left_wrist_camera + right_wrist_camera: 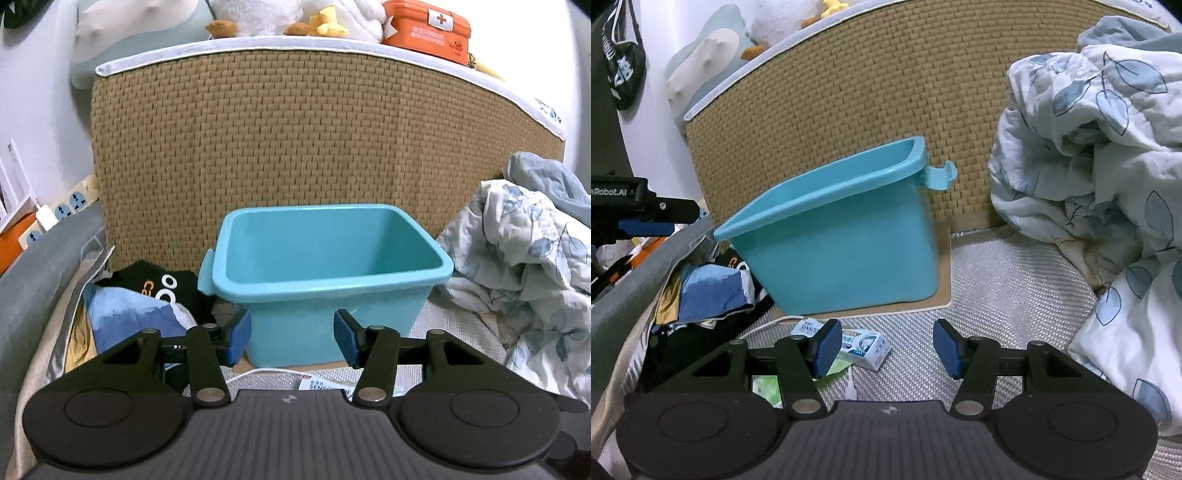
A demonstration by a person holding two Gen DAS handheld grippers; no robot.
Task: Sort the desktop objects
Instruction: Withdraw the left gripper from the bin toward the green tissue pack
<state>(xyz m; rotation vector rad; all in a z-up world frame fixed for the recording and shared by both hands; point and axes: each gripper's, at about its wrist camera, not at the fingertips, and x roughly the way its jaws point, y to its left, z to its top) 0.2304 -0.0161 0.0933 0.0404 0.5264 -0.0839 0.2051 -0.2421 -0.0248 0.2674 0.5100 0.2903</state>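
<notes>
woven mat (997,295) | teal bin (332,258) upright | inside bare

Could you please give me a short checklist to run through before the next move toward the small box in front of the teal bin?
1. Right hand-held gripper free: ok, jaws apart, nothing between them.
2. Left hand-held gripper free: ok, jaws apart, nothing gripped.
3. Teal plastic bin ready: ok, upright, no contents visible.
4. Small white and blue cardboard box reachable: ok, lying on the silver woven mat just ahead of the right fingers.
5. Thin white cable clear of the box: cannot tell, it runs close beside it.
6. Leaf-print quilt out of the way: ok, heaped off to the right.
</notes>
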